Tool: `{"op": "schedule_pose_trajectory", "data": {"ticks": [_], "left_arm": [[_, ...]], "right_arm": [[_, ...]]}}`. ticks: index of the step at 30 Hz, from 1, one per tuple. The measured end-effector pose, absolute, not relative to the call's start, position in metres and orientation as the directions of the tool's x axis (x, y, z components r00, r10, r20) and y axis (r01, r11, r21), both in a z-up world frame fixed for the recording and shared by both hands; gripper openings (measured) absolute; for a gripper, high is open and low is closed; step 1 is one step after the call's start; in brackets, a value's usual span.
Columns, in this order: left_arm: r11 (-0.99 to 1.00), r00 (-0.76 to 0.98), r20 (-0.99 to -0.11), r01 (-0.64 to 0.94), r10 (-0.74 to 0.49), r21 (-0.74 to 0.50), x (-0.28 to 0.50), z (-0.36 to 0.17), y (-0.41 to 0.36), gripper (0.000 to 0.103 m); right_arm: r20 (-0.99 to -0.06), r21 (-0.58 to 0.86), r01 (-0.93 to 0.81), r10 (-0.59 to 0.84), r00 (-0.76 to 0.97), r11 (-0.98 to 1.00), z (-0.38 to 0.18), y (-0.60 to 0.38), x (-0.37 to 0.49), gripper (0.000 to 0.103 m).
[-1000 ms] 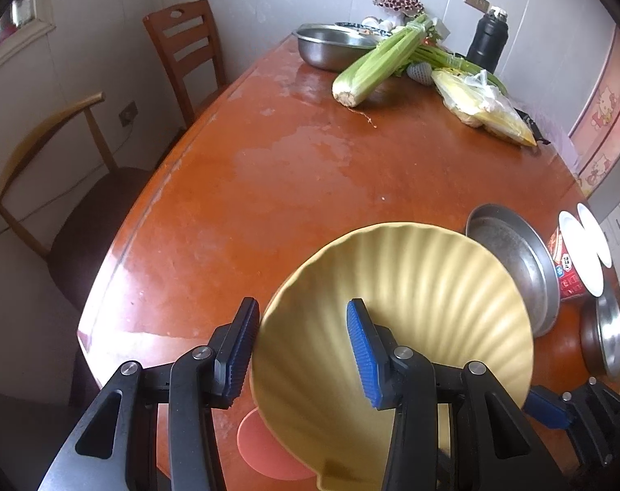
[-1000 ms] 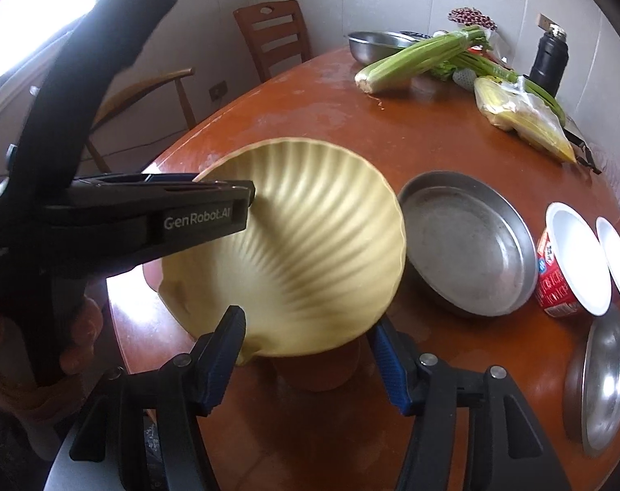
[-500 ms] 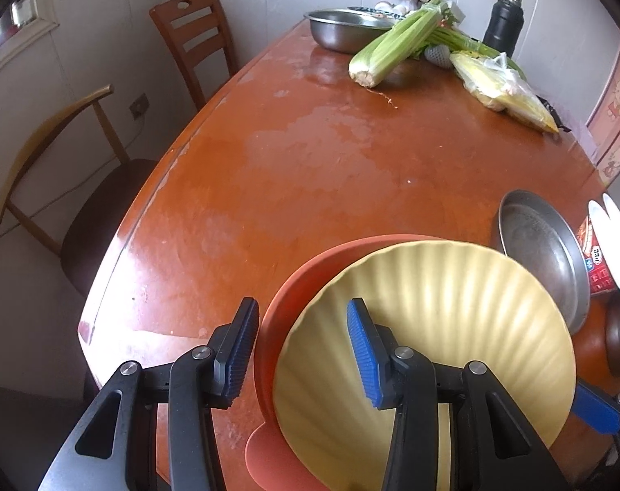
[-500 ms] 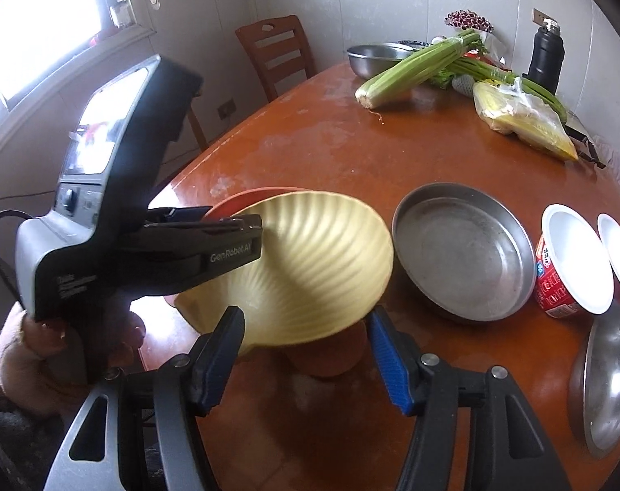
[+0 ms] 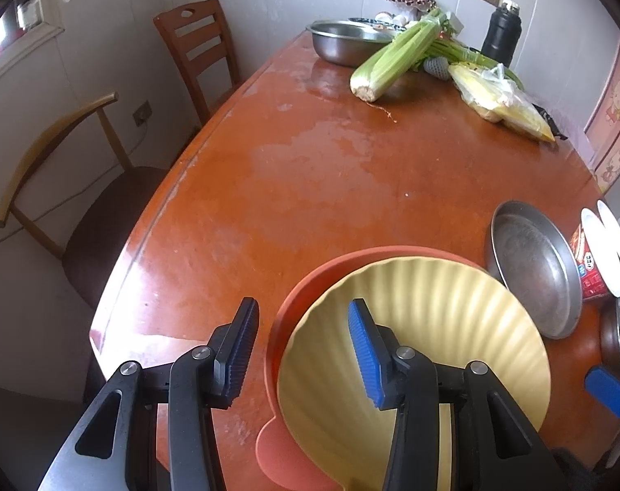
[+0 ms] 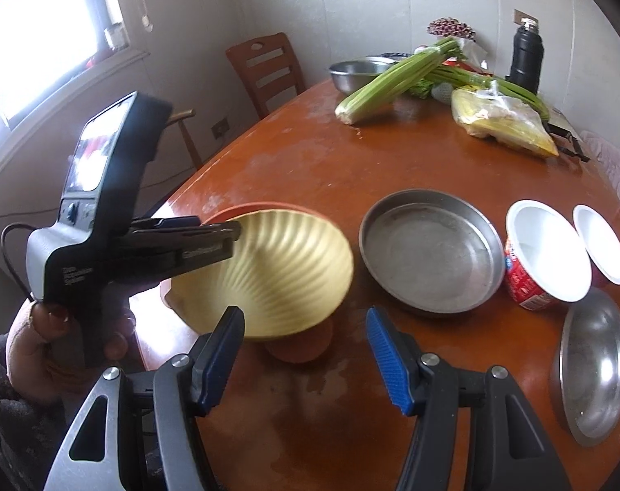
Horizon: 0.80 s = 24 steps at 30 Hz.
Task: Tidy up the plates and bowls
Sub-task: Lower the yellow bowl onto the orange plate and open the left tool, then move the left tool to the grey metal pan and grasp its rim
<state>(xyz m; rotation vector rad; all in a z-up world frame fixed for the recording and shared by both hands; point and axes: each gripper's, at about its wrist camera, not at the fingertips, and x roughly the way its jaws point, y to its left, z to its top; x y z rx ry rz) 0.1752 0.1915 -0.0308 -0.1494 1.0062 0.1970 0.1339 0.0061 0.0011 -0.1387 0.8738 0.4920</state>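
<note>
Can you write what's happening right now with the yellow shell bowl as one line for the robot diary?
left gripper: open, fingers astride yellow shell bowl rim | bowl: nested in orange bowl | right gripper: open, holding nothing | next: steel pan

Ribbed yellow bowl (image 5: 441,327) nested in plain orange bowl (image 5: 306,290).

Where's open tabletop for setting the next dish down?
Biggest bare patch: mid-table, bordered by the celery at the far end, the yellow shell bowl in the orange bowl near, and the steel pan. Crowded along the right edge: pan, red cups, steel plate. Far end holds produce.
</note>
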Motion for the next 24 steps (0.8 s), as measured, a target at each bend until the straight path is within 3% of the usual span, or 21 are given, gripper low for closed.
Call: {"op": "schedule_pose_trajectory", "data": {"ticks": [24], "left_arm": [[0.990, 0.650, -0.759, -0.132, 0.044, -0.056, 0.137, 0.048, 0.137, 0.054]], "right_arm": [[-0.659, 0.118, -0.392, 0.367, 0.656, 0.912, 0.043, -0.058, 0.114, 0.063]]}}
